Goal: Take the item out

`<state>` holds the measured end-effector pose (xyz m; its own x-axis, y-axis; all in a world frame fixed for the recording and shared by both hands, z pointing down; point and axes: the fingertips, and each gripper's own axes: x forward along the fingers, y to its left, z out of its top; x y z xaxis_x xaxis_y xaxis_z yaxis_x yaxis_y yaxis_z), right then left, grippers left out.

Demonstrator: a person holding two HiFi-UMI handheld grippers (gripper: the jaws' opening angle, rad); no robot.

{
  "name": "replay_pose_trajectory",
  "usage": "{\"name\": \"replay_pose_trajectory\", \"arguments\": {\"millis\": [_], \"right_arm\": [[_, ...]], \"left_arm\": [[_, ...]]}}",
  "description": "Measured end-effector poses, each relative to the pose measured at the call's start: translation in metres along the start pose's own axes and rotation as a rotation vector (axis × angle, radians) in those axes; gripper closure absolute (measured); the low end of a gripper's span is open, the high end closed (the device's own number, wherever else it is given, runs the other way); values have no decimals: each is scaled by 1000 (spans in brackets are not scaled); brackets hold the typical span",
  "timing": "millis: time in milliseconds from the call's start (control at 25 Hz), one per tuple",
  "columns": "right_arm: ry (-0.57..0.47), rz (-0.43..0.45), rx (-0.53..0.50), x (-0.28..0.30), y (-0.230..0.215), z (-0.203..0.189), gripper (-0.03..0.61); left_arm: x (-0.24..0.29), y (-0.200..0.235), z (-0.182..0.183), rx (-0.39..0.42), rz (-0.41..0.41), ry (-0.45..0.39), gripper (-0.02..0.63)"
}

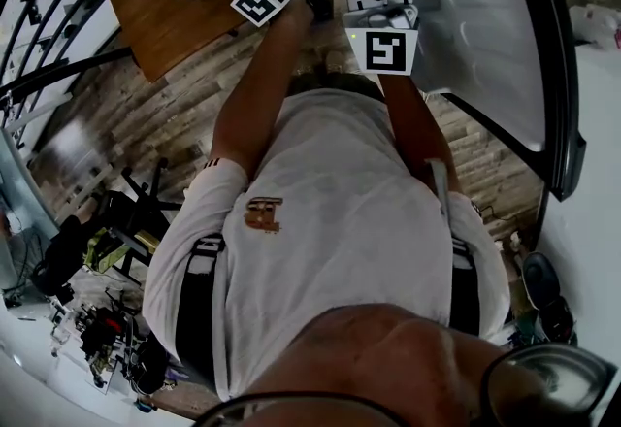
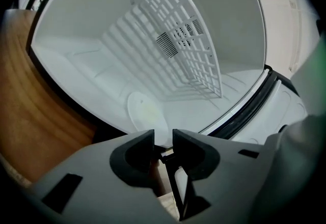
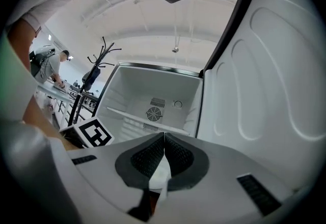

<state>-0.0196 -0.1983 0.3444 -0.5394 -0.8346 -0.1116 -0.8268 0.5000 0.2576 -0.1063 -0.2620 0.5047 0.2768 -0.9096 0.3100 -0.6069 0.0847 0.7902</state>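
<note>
Only candidate for the item: pale round disc (image 2: 145,111) flat against an inner surface of the open white fridge (image 2: 76,55), near the opening, beside the wire shelf (image 2: 188,50); it may be a fitting. Left tool (image 2: 163,139) is outside the opening, narrowly spread, nothing between. Right tool (image 3: 164,142) is pressed together, empty, beside the door (image 3: 265,80). Judged step: approach. Next move calls for wider left jaws and a reach inside.
</note>
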Motion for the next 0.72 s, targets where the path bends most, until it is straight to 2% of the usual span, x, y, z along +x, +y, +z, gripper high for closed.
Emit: {"name": "replay_pose_trajectory", "arguments": {"millis": [160,400,600,720], "right_arm": [[56,11,-48,0,-3,-9,545],[33,-12,-4,0,-4,-7,545],[10,-43,62,0,-8,-10,545],[9,-46,62,0,-9,-12,545]], "left_arm": [[10,6,-2,-97,6,10,489],[17,18,-12,-245,33,29,471],[24,23,-14,-293,39,36,468],[27,24,-14,-333,40,41,468]]}}
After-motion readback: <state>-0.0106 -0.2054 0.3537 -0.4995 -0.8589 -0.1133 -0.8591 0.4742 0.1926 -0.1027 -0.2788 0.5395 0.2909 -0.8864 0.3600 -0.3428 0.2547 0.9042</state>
